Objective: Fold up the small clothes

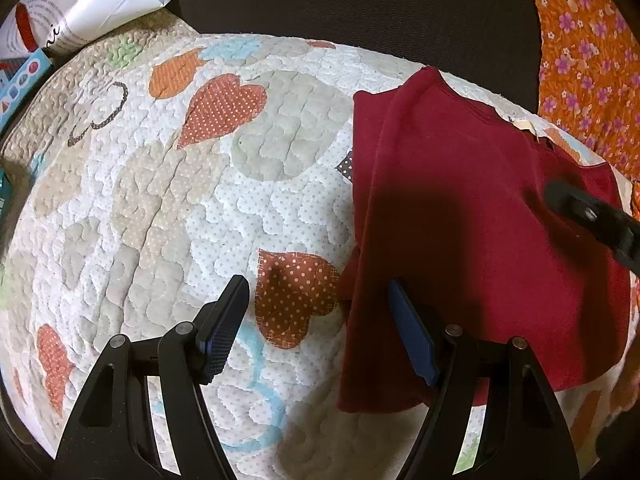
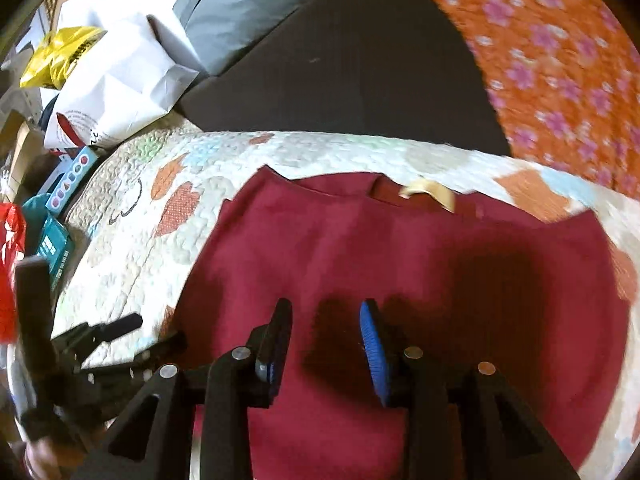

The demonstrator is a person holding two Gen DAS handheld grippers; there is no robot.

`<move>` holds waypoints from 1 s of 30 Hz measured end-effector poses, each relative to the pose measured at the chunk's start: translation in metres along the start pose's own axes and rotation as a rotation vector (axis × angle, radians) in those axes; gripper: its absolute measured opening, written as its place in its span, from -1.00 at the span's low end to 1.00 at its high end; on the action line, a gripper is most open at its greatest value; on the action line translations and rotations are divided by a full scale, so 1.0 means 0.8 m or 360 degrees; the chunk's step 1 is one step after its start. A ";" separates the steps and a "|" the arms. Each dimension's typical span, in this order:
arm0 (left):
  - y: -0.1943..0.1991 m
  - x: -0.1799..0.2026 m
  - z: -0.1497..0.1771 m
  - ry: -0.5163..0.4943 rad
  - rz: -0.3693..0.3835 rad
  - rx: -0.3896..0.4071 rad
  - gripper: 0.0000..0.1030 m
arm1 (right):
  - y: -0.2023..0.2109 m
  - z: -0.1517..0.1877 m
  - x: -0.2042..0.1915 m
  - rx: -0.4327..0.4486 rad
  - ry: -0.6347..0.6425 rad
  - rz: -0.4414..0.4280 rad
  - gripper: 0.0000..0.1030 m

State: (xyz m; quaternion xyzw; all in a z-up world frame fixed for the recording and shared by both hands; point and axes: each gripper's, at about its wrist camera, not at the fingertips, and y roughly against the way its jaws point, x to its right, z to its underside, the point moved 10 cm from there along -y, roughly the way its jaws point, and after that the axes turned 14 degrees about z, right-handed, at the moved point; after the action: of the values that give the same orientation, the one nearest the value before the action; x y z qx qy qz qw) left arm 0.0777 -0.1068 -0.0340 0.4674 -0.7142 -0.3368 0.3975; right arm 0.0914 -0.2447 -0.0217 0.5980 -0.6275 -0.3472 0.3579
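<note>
Your left tool (image 1: 320,320) spread at lower centre, straddling the maroon garment's (image 1: 472,216) left edge, your right tool (image 2: 326,344) spread above it, quilt (image 1: 160,208) beneath.

**Surroundings: quilt, bags, boxes, floral cloth**

Quilt (image 1: 168,208): white, stitched, patched with orange dotted hearts, beige and pale blue shapes. Covers the working surface.

Behind it, a dark panel (image 1: 360,8), flat and plain.

Right of the panel, floral cloth (image 1: 588,52): orange with pink-purple flowers, meeting the quilt's far right edge.

Far left, a white paper bag (image 2: 116,80), creased, with a red mark and small print near its base. Touches the quilt's corner.

Beside the bag, a yellow bag (image 2: 60,56), crumpled.

Grey cushion (image 2: 240,12) behind the white bag, against the panel.

Left edge: a blue box (image 2: 70,184) with coloured dots, a teal box (image 2: 52,244) below it, something red (image 2: 8,272), blurred.
</note>
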 end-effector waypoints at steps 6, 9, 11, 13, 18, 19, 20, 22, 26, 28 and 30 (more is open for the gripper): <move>-0.001 -0.001 0.000 0.0019 0.0033 -0.0014 0.41 | -0.026 -0.030 -0.038 0.0001 0.0013 -0.0059 -0.35; -0.002 -0.002 0.001 0.0044 0.0062 -0.0028 0.41 | -0.039 -0.044 -0.050 0.0005 0.0048 -0.0051 -0.35; -0.002 -0.002 0.001 0.0055 0.0077 -0.0036 0.41 | -0.051 -0.055 -0.055 0.0002 0.0056 -0.0028 -0.35; -0.003 -0.002 0.002 0.0066 0.0089 -0.0042 0.41 | -0.067 -0.064 -0.057 -0.0005 0.0080 0.0027 -0.35; -0.007 -0.003 0.001 0.0099 0.0104 -0.0056 0.41 | -0.115 -0.068 -0.063 -0.0108 0.0053 0.0073 -0.34; -0.007 -0.003 0.001 0.0096 0.0104 -0.0058 0.41 | -0.118 -0.070 -0.065 -0.0096 0.0061 0.0087 -0.32; -0.007 -0.003 0.001 0.0096 0.0106 -0.0059 0.41 | -0.119 -0.073 -0.067 -0.0082 0.0072 0.0098 -0.27; -0.007 -0.003 0.000 0.0101 0.0111 -0.0060 0.41 | -0.117 -0.076 -0.071 -0.0072 0.0083 0.0102 -0.24; -0.003 -0.002 -0.003 0.0096 0.0121 -0.0041 0.41 | -0.096 -0.066 -0.065 -0.0092 0.0018 -0.0025 -0.24; 0.002 -0.001 -0.004 0.0099 0.0128 -0.0025 0.41 | -0.081 -0.055 -0.057 -0.0077 -0.0001 -0.0059 -0.24; 0.005 -0.001 -0.004 0.0101 0.0124 -0.0014 0.41 | -0.067 -0.044 -0.049 -0.0054 0.0021 -0.0055 -0.24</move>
State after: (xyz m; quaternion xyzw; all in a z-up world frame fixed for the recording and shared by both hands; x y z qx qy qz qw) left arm 0.0791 -0.1048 -0.0295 0.4479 -0.7173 -0.3094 0.4348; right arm 0.1502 -0.2082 -0.0517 0.6048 -0.6087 -0.3599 0.3663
